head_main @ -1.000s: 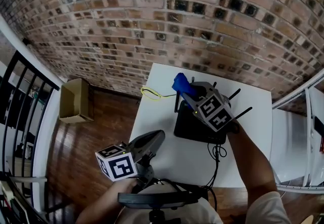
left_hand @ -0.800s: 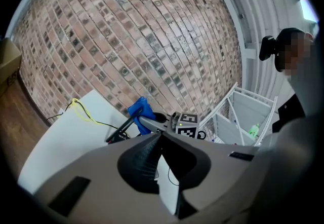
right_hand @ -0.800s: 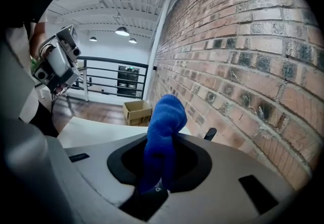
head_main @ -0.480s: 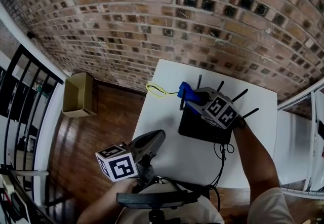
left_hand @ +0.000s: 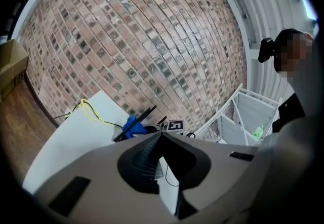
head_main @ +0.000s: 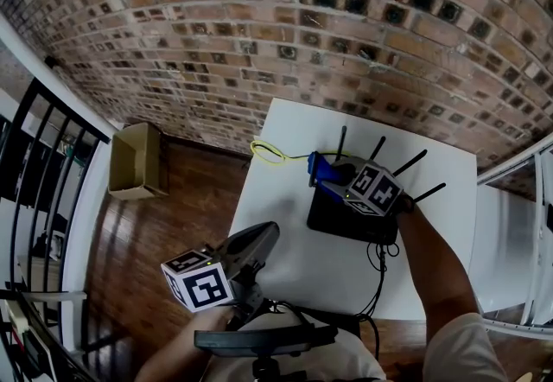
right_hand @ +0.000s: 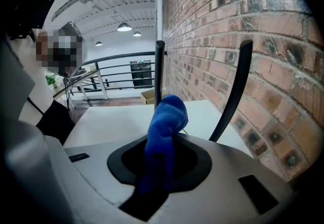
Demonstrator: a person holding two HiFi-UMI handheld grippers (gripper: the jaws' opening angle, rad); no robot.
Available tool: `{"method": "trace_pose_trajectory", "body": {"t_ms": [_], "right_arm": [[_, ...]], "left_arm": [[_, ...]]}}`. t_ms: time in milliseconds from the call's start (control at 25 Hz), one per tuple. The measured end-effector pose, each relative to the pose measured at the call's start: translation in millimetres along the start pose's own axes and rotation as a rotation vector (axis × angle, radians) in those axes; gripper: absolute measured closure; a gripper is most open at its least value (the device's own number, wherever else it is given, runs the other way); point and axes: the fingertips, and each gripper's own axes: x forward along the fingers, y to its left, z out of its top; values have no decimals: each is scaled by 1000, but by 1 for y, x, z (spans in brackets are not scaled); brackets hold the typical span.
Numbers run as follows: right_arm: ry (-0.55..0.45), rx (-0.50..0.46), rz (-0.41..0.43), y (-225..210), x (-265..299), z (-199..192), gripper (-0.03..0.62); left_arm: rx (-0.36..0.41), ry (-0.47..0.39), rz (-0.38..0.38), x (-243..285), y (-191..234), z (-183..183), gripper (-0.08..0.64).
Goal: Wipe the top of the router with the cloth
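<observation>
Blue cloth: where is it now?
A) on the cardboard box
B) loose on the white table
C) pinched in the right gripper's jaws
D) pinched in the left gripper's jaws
C: the right gripper view shows the right gripper clamped on the blue cloth.

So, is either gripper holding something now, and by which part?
The right gripper pinches one end of the blue cloth; the rest sticks out forward. The left gripper is shut, empty.
</observation>
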Motion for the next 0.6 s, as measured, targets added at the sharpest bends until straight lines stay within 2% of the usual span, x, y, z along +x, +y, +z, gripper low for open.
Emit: {"method": "trace_pose_trajectory", "body": {"t_ms": [320,600], "right_arm": [[102,50,-46,9,19,-35,485],[72,121,-159,-1,5,-34,485]], "left_arm": [[-2,-4,-13,0,1,6,543],[19,4,-57,4,-6,8,542]]}}
